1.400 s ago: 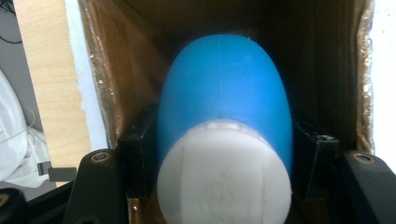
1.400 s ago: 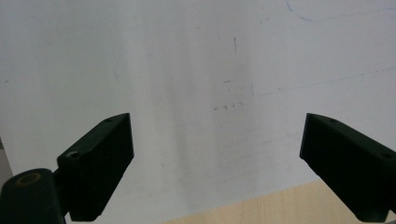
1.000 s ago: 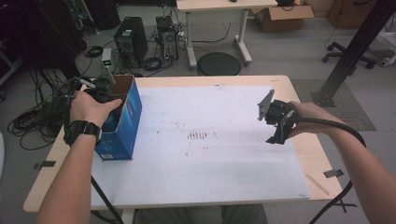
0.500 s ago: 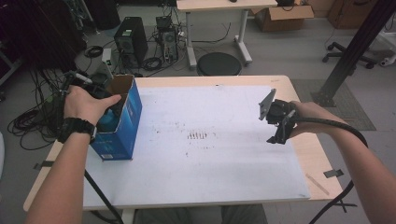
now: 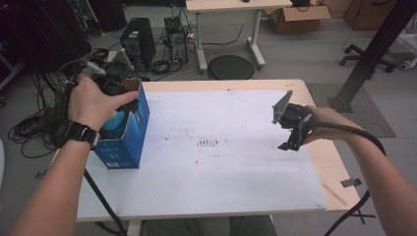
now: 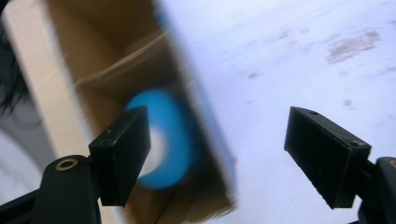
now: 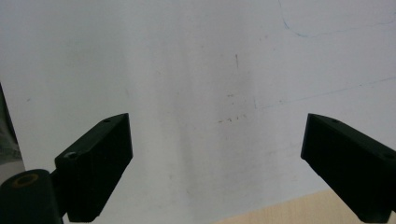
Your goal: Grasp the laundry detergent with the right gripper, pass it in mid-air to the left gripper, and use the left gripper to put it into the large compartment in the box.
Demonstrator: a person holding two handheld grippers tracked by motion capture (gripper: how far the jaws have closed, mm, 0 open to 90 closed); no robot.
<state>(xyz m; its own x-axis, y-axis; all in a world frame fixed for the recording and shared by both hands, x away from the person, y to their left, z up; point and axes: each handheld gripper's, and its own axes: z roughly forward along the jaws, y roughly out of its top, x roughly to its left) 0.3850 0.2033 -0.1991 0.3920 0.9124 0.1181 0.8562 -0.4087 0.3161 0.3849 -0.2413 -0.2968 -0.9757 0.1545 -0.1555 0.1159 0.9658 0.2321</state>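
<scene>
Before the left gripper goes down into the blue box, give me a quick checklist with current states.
1. Left gripper open: ok, jaws stand wide apart with nothing between them.
2. Blue box open at the top: ok, brown inside shows.
3. Something to grasp inside: ok, a round blue and white object lies in it; what it is, cannot tell, blurred.
4. Jaws straddle the object: not ok, one jaw is over the box, the other over the white tabletop.
5. Right gripper out of the way: ok, open over the table's far side.
6. Box steadied: cannot tell.

A computer tower (image 5: 137, 42), a round black stool (image 5: 230, 67) and a cardboard box (image 5: 298, 12) stand beyond the table (image 5: 314, 147).
</scene>
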